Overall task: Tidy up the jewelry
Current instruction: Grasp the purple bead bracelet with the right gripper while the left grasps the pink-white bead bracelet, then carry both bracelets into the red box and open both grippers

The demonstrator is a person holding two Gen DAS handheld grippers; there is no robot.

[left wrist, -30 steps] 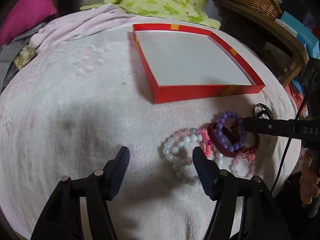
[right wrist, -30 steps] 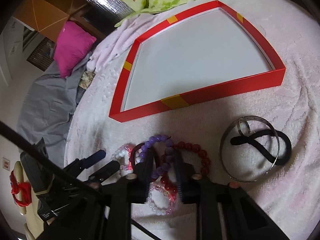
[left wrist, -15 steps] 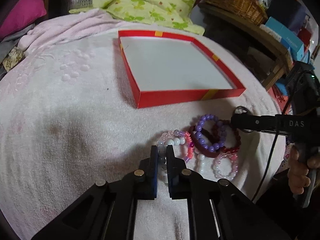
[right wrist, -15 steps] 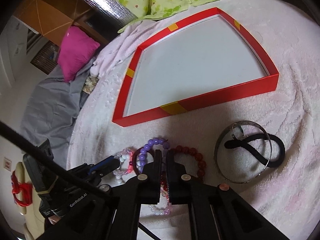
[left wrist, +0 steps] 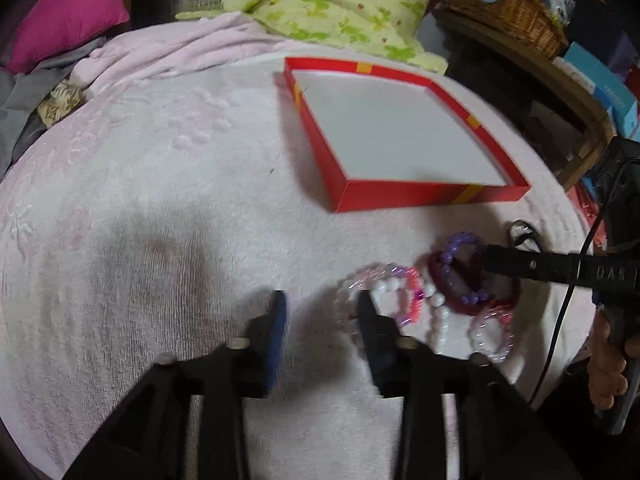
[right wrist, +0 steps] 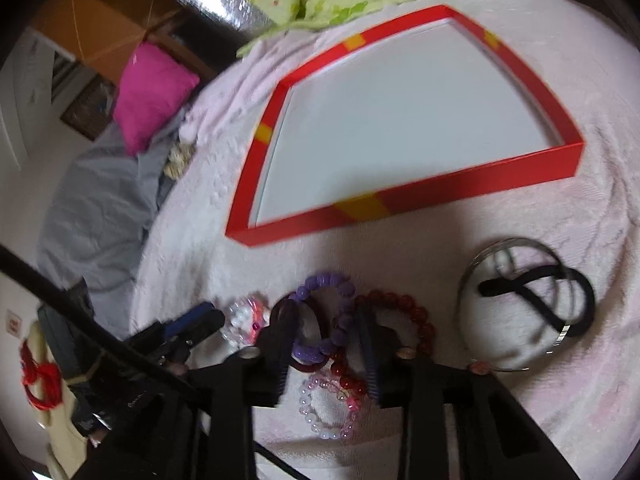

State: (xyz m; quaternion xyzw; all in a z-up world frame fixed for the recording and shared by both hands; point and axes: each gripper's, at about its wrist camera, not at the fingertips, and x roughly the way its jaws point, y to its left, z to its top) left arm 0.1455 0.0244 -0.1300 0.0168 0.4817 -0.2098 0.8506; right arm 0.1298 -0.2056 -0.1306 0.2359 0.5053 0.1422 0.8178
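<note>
A shallow red box (left wrist: 400, 196) with a white floor lies on the pink towel; it also shows in the right wrist view (right wrist: 440, 188). Several bead bracelets lie in a pile in front of it: purple (right wrist: 340, 312), red (right wrist: 412, 316), clear pink (right wrist: 328, 408), white and pink (left wrist: 396, 296). My left gripper (left wrist: 322, 312) is open and empty just left of the pile. My right gripper (right wrist: 326, 344) is open, its jaws on either side of the purple bracelet, over the pile.
A metal bangle (right wrist: 520, 308) with a black hair tie (right wrist: 560, 300) lies right of the pile. A green floral quilt (left wrist: 328, 4), a magenta pillow (left wrist: 64, 12) and a wicker basket (left wrist: 504, 4) lie at the back. The table edge drops off at the right.
Both grippers were shut half a second ago and are now open. The left gripper has shifted left of the white bracelet; the right stays over the pile.
</note>
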